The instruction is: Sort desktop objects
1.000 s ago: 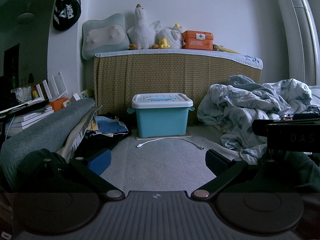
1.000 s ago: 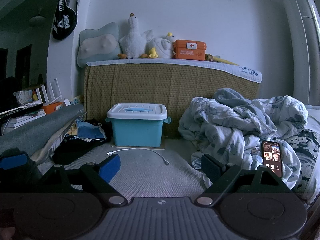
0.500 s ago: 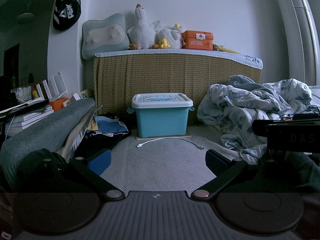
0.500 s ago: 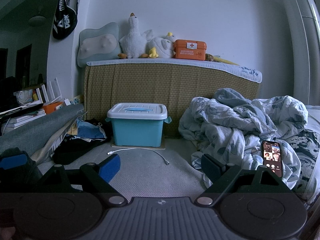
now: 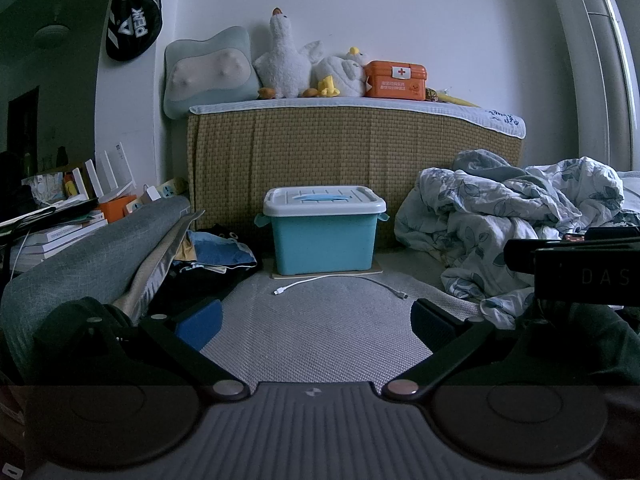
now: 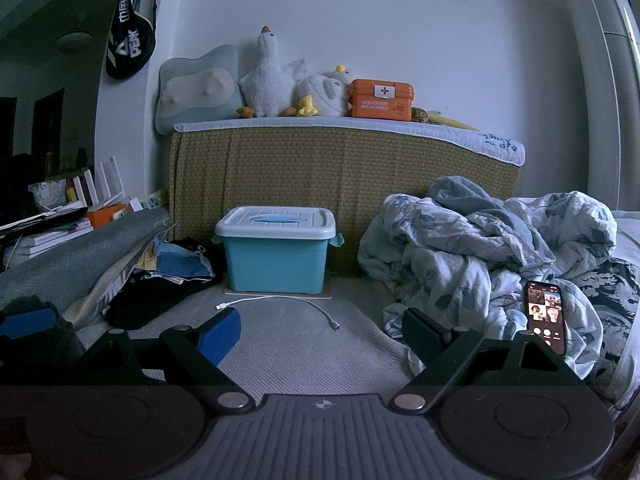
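Observation:
A turquoise storage box with a closed white lid (image 5: 323, 232) (image 6: 277, 251) stands on the grey mat against the woven headboard. A white charging cable (image 5: 340, 282) (image 6: 280, 305) lies loose on the mat just in front of it. My left gripper (image 5: 316, 320) hangs low over the mat, open, nothing between its blue-padded fingers. My right gripper (image 6: 320, 334) is also open and empty, short of the cable. A lit phone (image 6: 546, 316) stands propped to the right of the right gripper.
A crumpled leaf-print quilt (image 5: 508, 220) (image 6: 480, 248) fills the right side. Dark clothes (image 5: 212, 264) and a grey bolster (image 5: 92, 252) lie on the left. Plush toys and an orange first-aid case (image 5: 396, 80) sit on the headboard. The right gripper's body (image 5: 580, 264) shows at the left view's right edge.

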Tool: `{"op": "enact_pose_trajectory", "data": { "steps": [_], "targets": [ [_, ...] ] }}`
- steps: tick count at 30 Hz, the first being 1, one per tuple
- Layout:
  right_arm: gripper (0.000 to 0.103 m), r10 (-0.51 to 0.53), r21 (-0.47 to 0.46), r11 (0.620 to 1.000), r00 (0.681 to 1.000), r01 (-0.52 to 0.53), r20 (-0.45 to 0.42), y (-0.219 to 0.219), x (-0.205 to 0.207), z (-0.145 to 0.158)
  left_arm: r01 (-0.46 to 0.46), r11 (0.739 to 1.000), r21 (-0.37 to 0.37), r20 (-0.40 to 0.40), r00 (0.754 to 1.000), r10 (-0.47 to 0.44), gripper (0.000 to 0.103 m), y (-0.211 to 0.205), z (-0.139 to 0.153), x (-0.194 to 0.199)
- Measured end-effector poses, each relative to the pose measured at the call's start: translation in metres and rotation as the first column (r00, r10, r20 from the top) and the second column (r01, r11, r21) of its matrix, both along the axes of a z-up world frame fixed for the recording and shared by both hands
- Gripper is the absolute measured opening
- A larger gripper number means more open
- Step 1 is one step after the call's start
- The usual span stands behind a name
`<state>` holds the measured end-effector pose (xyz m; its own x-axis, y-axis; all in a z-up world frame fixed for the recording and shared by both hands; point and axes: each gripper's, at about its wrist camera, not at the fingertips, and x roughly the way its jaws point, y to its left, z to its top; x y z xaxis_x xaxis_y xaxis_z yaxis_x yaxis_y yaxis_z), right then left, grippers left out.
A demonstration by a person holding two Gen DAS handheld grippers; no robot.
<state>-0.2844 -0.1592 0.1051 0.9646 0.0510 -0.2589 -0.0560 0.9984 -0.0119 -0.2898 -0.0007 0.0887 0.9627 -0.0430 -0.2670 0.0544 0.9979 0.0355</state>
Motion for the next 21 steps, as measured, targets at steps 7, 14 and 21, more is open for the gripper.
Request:
{"op": "enact_pose_trajectory", "data": {
  "steps": [7, 14, 21],
  "targets": [
    [0.091, 0.001, -0.001, 1.000, 1.000, -0.001, -0.001, 0.0005, 0.0005, 0.0002, 0.000, 1.000, 0.000, 0.000, 1.000, 0.000, 0.103, 0.0005, -0.0002, 0.0005],
    [0.091, 0.000, -0.002, 1.000, 1.000, 0.000, -0.002, 0.0013, 0.0001, 0.0005, 0.000, 1.000, 0.000, 0.000, 1.000, 0.000, 0.103, 0.0005, -0.0007, 0.0004],
    [0.091, 0.001, -0.002, 1.000, 1.000, -0.001, -0.002, 0.0023, 0.0004, 0.0007, 0.001, 1.000, 0.000, 0.001, 1.000, -0.001, 0.103, 0.0010, -0.0011, 0.0002]
  ]
}}
